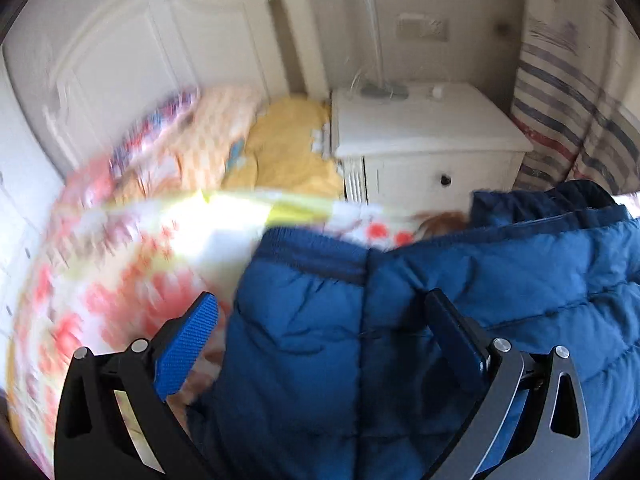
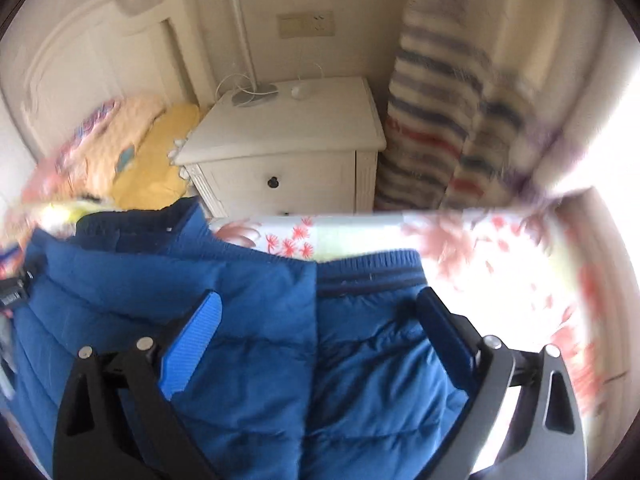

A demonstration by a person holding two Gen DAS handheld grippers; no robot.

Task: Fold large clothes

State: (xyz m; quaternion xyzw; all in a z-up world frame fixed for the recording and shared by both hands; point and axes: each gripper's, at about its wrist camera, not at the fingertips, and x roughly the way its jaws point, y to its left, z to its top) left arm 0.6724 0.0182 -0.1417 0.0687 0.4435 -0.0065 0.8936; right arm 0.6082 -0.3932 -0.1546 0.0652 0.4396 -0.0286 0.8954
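A blue quilted puffer jacket (image 1: 440,300) lies on a bed with a floral sheet (image 1: 100,280). It also shows in the right wrist view (image 2: 260,320). My left gripper (image 1: 324,312) is open, its jaws spread wide over the jacket's ribbed hem; the left blue finger pad (image 1: 188,344) hangs over the sheet. My right gripper (image 2: 320,312) is open too, its jaws spread above the jacket near its ribbed hem (image 2: 372,260). The jacket's dark collar (image 2: 140,220) lies at the far left of that view. Nothing is held. Both views are blurred by motion.
A white nightstand (image 2: 288,148) with a lamp base stands beyond the bed. Pillows in yellow (image 1: 288,148) and orange lie against the white headboard (image 1: 120,60). A striped curtain (image 2: 440,120) hangs right of the nightstand. Bright light washes out the sheet at right (image 2: 540,280).
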